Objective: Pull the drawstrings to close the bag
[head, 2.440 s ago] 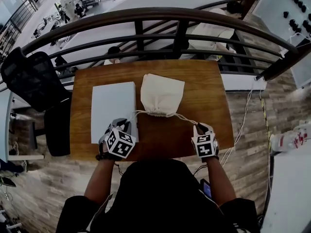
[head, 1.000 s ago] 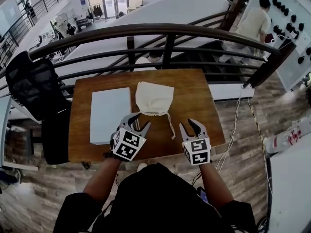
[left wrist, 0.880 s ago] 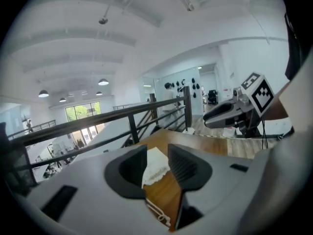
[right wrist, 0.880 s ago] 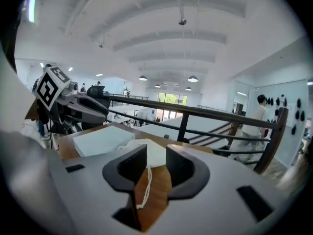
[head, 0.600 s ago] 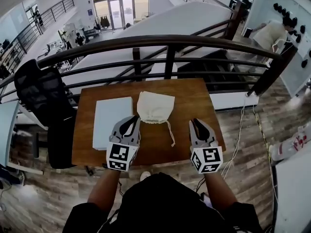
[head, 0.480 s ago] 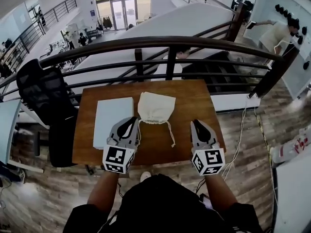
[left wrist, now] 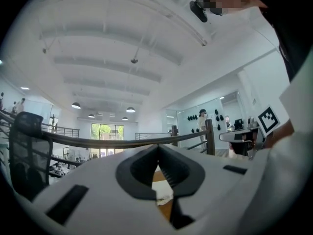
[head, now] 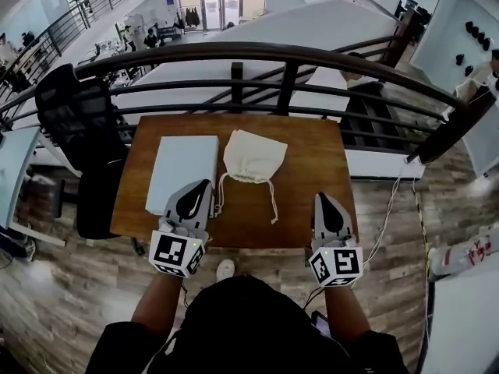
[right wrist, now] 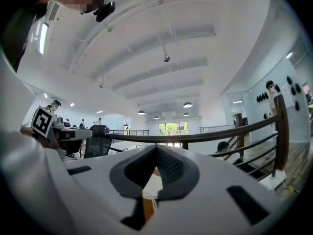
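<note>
Head view:
- Wooden table (head: 312, 154) set against a dark railing (head: 257, 53). Black chair (head: 74, 115) off the table's left side.
- Cream cloth bag (head: 253, 156) lies flat near the middle of the table. Its mouth faces the near edge and is gathered into puckers.
- Drawstrings (head: 272, 201) trail loose from the mouth onto the bare wood. One strand runs toward the near edge on the right. A loop (head: 218, 193) lies on the left. Neither strand is taut.
- White board (head: 183, 172) lies flat to the left of the bag, just beside it.
- Left gripper (head: 203, 185) is at the near left of the table, over the near right corner of the board, tips pointing far. The left loop is just beside the tips. Contact cannot be told from this view.
- Right gripper (head: 322, 199) is over the near right edge of the table, well apart from the bag and strings.
- Each gripper carries a marker cube (head: 175, 253) at its near end.

Gripper views:
- Left gripper (left wrist: 157, 150): jaws have just been closing. Tips are pressed together with nothing between them. A patch of bag and table shows through the gap behind the tips.
- Right gripper (right wrist: 156, 149): jaws have just been closing. Tips meet with nothing caught. Pale cloth, a bit of string and brown tabletop show through the opening.
- Both views look level across the table toward the railing.
</note>
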The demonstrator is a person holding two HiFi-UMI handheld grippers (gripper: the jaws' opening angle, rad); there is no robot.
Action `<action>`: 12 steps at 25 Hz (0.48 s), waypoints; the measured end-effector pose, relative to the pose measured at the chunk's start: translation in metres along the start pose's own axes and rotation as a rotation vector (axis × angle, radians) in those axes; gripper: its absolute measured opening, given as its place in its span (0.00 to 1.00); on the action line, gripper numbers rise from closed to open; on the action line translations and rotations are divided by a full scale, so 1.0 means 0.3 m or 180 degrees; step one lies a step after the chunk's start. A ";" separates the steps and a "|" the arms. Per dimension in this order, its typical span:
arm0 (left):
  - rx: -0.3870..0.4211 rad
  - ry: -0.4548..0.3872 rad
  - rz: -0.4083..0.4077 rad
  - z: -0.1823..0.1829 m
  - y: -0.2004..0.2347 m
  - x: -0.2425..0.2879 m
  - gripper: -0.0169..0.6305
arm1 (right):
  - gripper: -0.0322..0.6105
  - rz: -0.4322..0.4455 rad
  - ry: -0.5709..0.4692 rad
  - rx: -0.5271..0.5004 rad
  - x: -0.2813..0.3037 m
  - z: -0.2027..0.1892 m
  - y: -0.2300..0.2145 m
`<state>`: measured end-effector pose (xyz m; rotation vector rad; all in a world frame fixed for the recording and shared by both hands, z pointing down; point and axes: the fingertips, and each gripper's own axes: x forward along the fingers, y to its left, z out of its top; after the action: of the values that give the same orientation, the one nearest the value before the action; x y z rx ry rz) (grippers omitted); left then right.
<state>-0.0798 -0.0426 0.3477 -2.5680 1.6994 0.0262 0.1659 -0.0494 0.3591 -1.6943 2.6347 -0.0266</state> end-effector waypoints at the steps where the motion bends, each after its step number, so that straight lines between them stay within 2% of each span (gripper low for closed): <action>1: 0.0000 0.0025 0.0012 -0.014 0.001 -0.011 0.05 | 0.04 -0.0023 -0.0013 0.0011 -0.011 -0.007 -0.008; 6: -0.0063 0.0162 0.0084 -0.086 0.028 -0.065 0.05 | 0.04 -0.0068 0.0030 0.0057 -0.032 -0.044 -0.035; 12: -0.0132 0.0224 0.0136 -0.099 0.024 -0.069 0.05 | 0.04 -0.0072 0.0067 0.0125 -0.022 -0.052 -0.068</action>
<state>-0.0950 -0.0283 0.3780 -2.5913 1.7963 -0.0275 0.1871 -0.0517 0.3752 -1.7212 2.6114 -0.0962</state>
